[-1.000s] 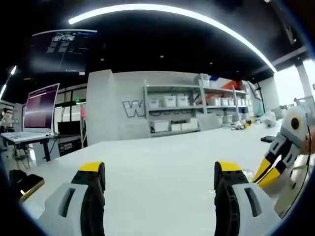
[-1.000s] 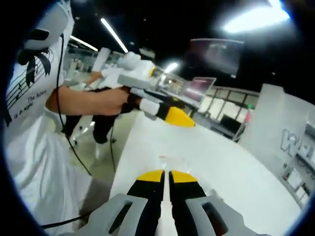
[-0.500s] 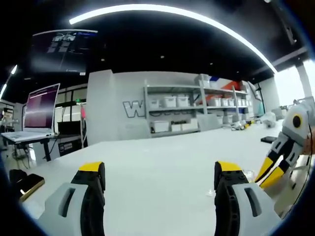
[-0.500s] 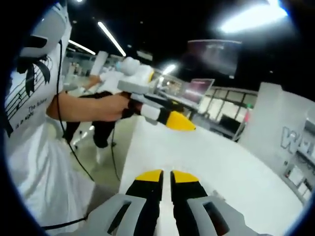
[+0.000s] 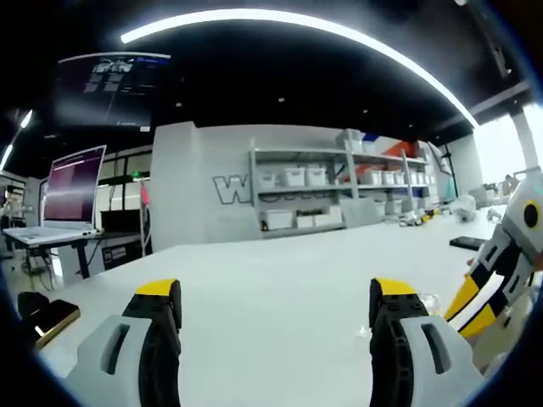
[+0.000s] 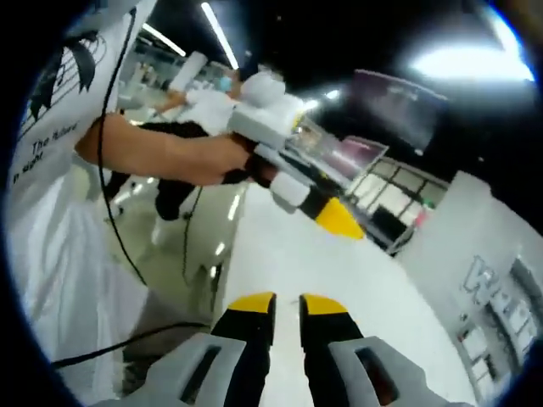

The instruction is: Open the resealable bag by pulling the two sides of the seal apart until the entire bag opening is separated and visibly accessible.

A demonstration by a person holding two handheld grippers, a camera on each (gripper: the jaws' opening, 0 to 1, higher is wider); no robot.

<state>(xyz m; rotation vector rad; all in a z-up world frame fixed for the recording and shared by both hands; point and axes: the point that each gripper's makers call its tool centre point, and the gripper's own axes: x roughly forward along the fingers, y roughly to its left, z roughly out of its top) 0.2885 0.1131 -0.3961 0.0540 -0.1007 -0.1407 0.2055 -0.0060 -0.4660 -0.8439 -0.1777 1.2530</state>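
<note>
In the left gripper view my left gripper [image 5: 276,295] hovers low over the white table [image 5: 280,271], open, with nothing between its yellow-tipped jaws. A small clear glinting thing [image 5: 427,300] lies on the table by the right jaw, too small to identify. My right gripper [image 5: 499,273] enters from the right edge, pointing down at the table. In the right gripper view my right gripper [image 6: 287,303] has its jaws almost together with only a narrow gap, holding nothing. Above it a hand [image 6: 216,157] holds the left gripper [image 6: 339,219] over the table [image 6: 280,254].
A laptop [image 5: 72,191] stands on a raised stand at the left, with a dark object [image 5: 51,318] below it near the table's corner. Shelves with white bins [image 5: 322,182] line the far wall. The person's white shirt [image 6: 51,170] and a cable are at the left, beside the table's edge.
The right gripper view has swung, so the left gripper now looks closer and higher. The gap between the right jaws is slightly wider. In the left view the right gripper has drifted toward the edge.
</note>
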